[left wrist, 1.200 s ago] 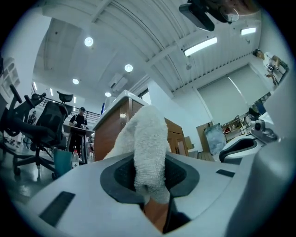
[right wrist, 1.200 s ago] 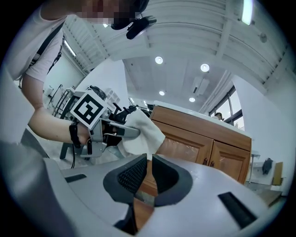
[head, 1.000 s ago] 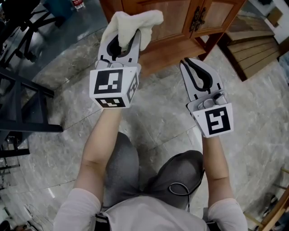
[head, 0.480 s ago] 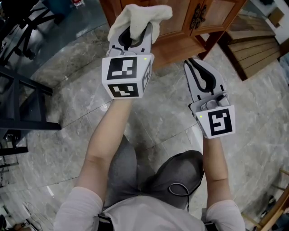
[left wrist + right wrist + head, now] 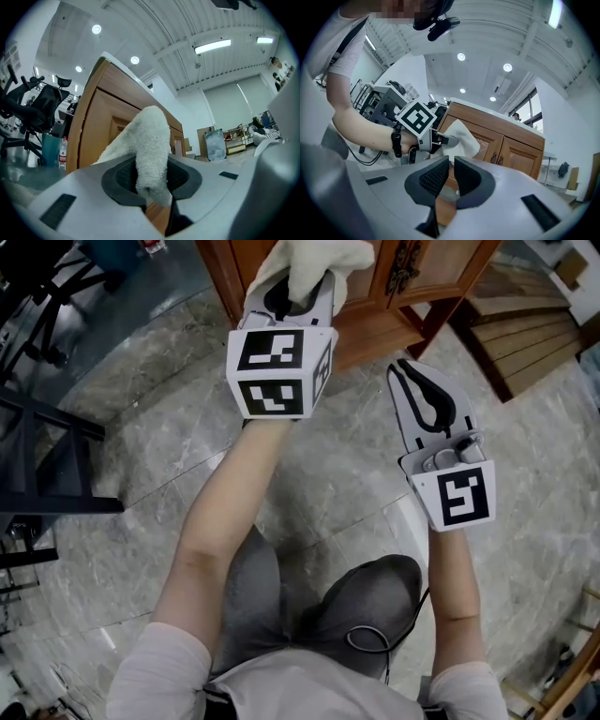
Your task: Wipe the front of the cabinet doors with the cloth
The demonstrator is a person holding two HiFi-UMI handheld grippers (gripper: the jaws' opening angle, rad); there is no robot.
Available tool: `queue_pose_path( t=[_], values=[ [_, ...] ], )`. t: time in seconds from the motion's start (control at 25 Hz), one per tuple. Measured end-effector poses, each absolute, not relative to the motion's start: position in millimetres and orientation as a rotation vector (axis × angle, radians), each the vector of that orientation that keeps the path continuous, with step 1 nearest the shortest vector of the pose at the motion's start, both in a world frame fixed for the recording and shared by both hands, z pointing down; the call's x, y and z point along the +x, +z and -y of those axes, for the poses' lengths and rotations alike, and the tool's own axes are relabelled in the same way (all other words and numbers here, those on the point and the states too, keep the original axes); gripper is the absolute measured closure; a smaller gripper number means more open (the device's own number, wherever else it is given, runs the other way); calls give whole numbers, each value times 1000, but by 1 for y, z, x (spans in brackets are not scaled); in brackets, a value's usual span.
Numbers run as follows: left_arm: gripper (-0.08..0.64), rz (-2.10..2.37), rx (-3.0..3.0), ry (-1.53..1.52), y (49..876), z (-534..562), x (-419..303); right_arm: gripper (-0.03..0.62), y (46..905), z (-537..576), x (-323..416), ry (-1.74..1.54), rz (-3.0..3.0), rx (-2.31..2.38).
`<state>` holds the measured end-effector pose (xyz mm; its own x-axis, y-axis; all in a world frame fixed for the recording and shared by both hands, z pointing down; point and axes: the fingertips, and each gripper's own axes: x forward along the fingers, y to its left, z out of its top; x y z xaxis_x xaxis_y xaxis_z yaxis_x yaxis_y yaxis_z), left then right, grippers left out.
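A white terry cloth is bunched between the jaws of my left gripper, which is shut on it. The gripper is raised in front of the wooden cabinet, and the cloth lies over the left door. In the left gripper view the cloth fills the jaws, with the cabinet door just behind it. My right gripper hangs lower and to the right, jaws shut with nothing in them, short of the cabinet. Its own view shows the left gripper, the cloth and both doors.
Dark metal handles sit where the two doors meet. A black frame stands on the marble floor at left. Wooden steps lie at right. A water bottle and an office chair stand left of the cabinet.
My left gripper has moved up and forward with the cloth, closer to the cabinet door. The right gripper has hardly shifted.
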<state>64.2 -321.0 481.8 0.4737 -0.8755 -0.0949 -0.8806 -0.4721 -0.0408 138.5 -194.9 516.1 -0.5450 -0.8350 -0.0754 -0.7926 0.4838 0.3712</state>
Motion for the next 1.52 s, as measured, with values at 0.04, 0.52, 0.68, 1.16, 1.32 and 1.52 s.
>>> queue_pose_path(
  t=[0.04, 0.52, 0.68, 1.16, 1.32, 1.52],
  values=[
    [443, -1562, -2625, 87, 482, 324, 68, 535, 516, 196, 141, -562, 2600, 1440],
    [443, -1501, -2676, 37, 488, 356, 119, 535, 524, 202, 167, -544, 2593, 1482],
    [443, -1473, -2679, 32, 487, 362, 134, 535, 532, 201, 167, -531, 2595, 1474],
    [443, -1280, -2780, 131, 488, 321, 138, 535, 538, 199, 169, -525, 2551, 1465],
    [443, -1250, -2800, 118, 500, 276, 101, 535, 540, 201, 155, -517, 2557, 1433],
    [443, -1317, -2756, 120, 500, 248, 38, 535, 542, 205, 133, -508, 2582, 1411]
  ],
)
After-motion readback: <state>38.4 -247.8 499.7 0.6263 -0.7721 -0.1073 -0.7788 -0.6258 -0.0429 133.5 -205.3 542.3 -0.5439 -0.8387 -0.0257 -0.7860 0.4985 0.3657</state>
